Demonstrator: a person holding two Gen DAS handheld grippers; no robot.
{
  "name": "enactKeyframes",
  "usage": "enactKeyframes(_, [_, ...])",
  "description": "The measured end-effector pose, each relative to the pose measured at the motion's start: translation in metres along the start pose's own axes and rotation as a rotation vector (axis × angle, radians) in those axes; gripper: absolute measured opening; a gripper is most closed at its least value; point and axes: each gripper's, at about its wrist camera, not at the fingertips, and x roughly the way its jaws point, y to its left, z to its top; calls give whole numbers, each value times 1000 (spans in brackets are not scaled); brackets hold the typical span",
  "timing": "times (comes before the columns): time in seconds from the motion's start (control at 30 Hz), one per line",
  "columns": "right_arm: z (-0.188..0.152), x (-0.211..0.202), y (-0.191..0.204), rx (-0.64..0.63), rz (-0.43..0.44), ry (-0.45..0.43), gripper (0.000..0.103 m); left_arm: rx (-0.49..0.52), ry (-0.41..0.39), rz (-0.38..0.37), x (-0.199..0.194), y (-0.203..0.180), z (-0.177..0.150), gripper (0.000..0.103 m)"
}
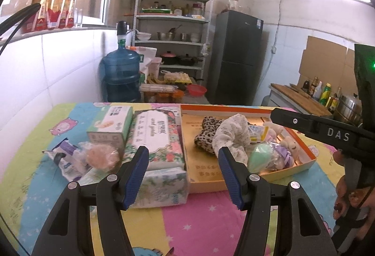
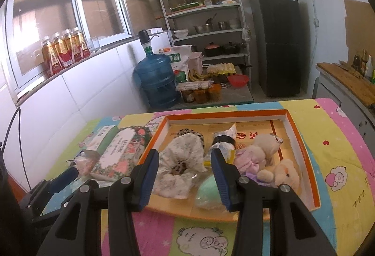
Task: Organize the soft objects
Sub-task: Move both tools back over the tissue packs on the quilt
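Observation:
An orange-rimmed box (image 1: 234,108) (image 2: 302,150) on the table holds a leopard scrunchie (image 1: 206,131), a white lace scrunchie (image 1: 230,136) (image 2: 181,157), a green sponge (image 1: 260,158) (image 2: 208,192), a wrapped packet (image 2: 222,141) and plush toys (image 2: 264,150). Left of the box lie floral tissue packs (image 1: 155,138) (image 2: 121,150), a white-green carton (image 1: 110,126), a bagged pink puff (image 1: 102,157) and a purple-white packet (image 1: 65,157). My left gripper (image 1: 184,176) is open over the tissue pack and box edge. My right gripper (image 2: 185,181) is open above the box's near side.
The table has a colourful cartoon cloth (image 1: 199,220) (image 2: 339,162). Beyond it stand a blue water jug (image 1: 121,73), metal shelves (image 1: 173,21) with cookware, and a dark fridge (image 1: 236,54). A counter (image 1: 300,99) with bottles is at right. The right gripper's body (image 1: 328,131) crosses the left wrist view.

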Motion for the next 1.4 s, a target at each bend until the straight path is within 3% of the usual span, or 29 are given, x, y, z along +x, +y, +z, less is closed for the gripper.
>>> enactKeyframes(1.07, [-45, -11, 101, -61, 113, -5, 46, -98, -33, 84, -46, 101, -31, 63])
enactKeyframes(1.13, [-48, -9, 106, -73, 124, -1, 46, -103, -33, 81, -48, 109, -33, 63])
enactKeyframes(1.23, [-53, -4, 114, -106, 139, 7, 58, -100, -20, 61, -48, 119, -38, 63])
enactKeyframes(1.4, [-61, 4, 123, -132, 159, 24, 59, -66, 2, 10, -45, 127, -46, 63])
